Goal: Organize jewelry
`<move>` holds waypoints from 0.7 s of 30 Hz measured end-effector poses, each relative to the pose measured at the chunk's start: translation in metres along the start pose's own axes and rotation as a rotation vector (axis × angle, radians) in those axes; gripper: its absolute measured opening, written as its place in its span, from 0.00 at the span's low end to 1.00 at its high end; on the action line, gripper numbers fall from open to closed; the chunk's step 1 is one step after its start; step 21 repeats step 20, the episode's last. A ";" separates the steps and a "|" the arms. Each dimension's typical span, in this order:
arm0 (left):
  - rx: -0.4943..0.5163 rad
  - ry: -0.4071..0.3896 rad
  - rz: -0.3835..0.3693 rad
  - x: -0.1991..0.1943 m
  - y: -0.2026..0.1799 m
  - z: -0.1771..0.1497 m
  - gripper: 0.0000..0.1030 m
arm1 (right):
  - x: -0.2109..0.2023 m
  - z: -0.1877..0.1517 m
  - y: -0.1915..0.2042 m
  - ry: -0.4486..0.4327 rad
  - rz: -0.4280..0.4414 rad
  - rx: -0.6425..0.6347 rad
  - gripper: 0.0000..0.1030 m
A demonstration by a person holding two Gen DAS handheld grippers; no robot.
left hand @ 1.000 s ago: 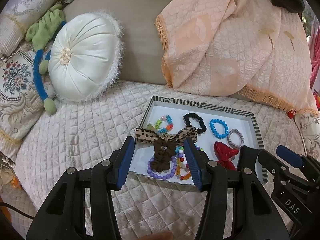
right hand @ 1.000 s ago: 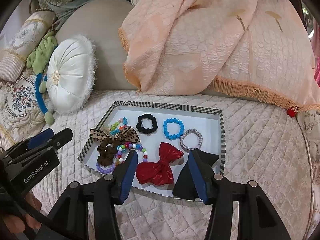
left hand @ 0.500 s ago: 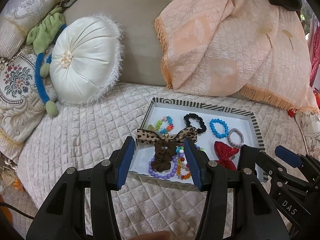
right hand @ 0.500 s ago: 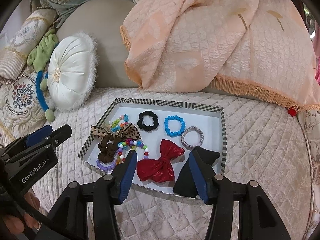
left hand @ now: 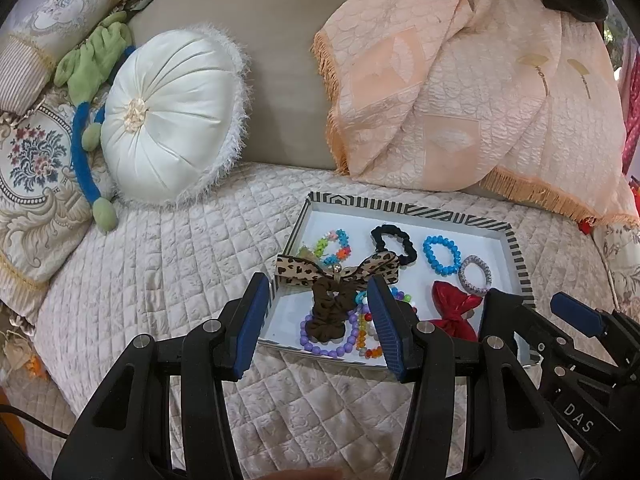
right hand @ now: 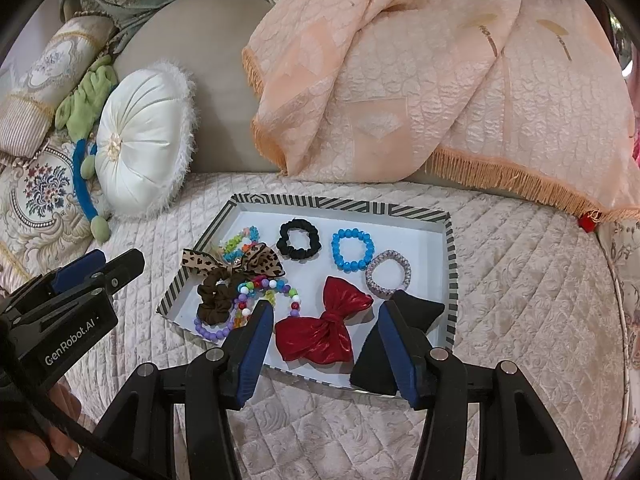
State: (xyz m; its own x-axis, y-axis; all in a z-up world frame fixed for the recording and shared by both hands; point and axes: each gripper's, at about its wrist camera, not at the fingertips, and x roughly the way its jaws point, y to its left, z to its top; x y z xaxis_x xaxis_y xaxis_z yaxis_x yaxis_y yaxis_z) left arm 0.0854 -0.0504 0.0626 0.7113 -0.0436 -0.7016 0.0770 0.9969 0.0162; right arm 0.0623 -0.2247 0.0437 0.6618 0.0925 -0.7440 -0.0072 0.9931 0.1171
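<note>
A white tray with a striped rim [right hand: 340,203] [left hand: 404,208] lies on the quilted bed. It holds a leopard bow [right hand: 232,260] [left hand: 336,268], a brown scrunchie [right hand: 216,296] [left hand: 330,312], a black scrunchie [right hand: 299,239], a blue bead bracelet [right hand: 353,250], a silver bracelet [right hand: 388,272], a red bow [right hand: 326,328] [left hand: 454,306], a black bow [right hand: 416,312] and coloured bead bracelets [right hand: 264,286]. My left gripper [left hand: 318,318] is open and empty, above the tray's near left corner. My right gripper [right hand: 326,346] is open and empty, with the red bow between its fingers.
A round white cushion [left hand: 168,116] and a green and blue plush toy [left hand: 90,80] lie at the back left. A peach fringed blanket [right hand: 420,80] is draped at the back right. Embroidered pillows [left hand: 28,160] sit at the far left.
Both views have shifted slightly, and the tray sits a little higher in the right wrist view. Both grippers stay open and nothing in the tray has moved.
</note>
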 end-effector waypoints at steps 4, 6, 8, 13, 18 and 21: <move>0.001 0.004 0.002 0.001 0.000 -0.001 0.49 | 0.002 -0.001 0.001 0.005 0.002 -0.007 0.51; 0.001 0.005 0.003 0.002 0.001 -0.001 0.49 | 0.004 -0.002 0.002 0.008 0.002 -0.011 0.51; -0.001 0.005 0.003 0.002 0.001 -0.001 0.49 | 0.005 -0.002 0.002 0.010 0.002 -0.012 0.52; 0.024 -0.005 0.020 0.003 -0.003 -0.003 0.49 | 0.006 -0.003 0.000 0.014 0.004 -0.008 0.52; 0.034 0.004 0.019 0.007 -0.006 -0.008 0.49 | 0.006 -0.004 -0.006 0.014 0.005 -0.003 0.53; 0.031 0.011 0.019 0.008 -0.007 -0.009 0.49 | 0.005 -0.005 -0.018 0.009 0.007 0.008 0.53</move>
